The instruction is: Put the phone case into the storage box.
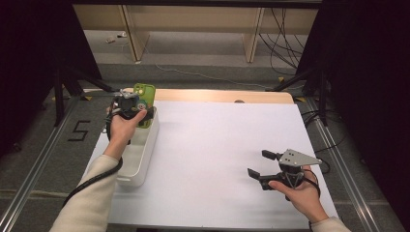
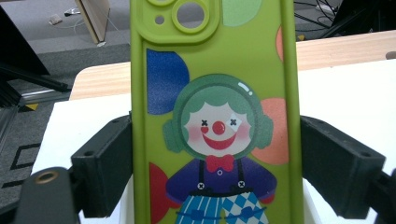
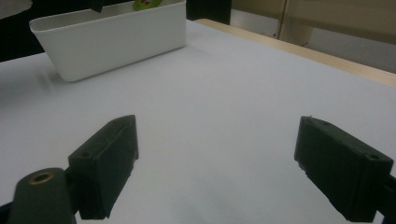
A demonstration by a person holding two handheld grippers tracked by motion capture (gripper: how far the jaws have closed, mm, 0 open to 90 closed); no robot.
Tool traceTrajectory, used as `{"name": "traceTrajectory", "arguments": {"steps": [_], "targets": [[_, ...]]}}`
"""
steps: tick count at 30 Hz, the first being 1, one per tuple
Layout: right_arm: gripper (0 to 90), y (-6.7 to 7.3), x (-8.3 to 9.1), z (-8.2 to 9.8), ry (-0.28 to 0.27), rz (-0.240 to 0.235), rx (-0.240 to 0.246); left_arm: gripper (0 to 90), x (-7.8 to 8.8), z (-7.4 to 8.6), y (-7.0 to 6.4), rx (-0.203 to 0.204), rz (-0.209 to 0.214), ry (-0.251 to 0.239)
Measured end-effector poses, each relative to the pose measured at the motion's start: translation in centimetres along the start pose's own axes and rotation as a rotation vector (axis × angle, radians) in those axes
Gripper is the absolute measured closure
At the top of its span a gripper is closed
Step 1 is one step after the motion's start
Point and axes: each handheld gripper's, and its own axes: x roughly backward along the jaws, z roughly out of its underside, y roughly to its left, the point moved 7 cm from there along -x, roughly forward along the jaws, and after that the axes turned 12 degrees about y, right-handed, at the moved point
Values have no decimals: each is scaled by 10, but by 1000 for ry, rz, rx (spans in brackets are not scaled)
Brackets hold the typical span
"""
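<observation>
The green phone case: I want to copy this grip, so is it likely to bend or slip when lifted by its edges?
The green phone case sits upright between the left claw, whose pads press its long edges. It looks thin and probably light. Its matte, rubbery-looking surface should resist slipping. As an apparently hollow shell it may flex if squeezed hard, so a gentle hold seems wise.

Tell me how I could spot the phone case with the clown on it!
Find the white bin at the left edge of the white table. Above its far end, the left gripper clamps an upright lime-green phone case. It is the brightest thing there, with a smiling green-haired clown and coloured balloons.
</observation>
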Motion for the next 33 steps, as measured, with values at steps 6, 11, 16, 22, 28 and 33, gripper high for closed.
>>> {"name": "traceTrajectory", "arguments": {"steps": [6, 11, 16, 22, 28, 33], "targets": [[147, 0, 0, 0, 1, 0, 1, 157, -1, 0, 1, 1, 0, -1], [147, 0, 0, 0, 0, 0, 1, 157, -2, 1, 1, 0, -2, 3], [147, 0, 0, 0, 1, 0, 2, 157, -3, 2, 1, -4, -3, 9], [148, 0, 0, 0, 2, -2, -1, 157, -4, 3, 2, 0, -3, 10], [147, 0, 0, 0, 1, -2, 0, 157, -7, 5, 2, -1, -5, 15], [147, 0, 0, 0, 1, -1, 0, 157, -9, 6, 2, -1, -7, 21]]}}
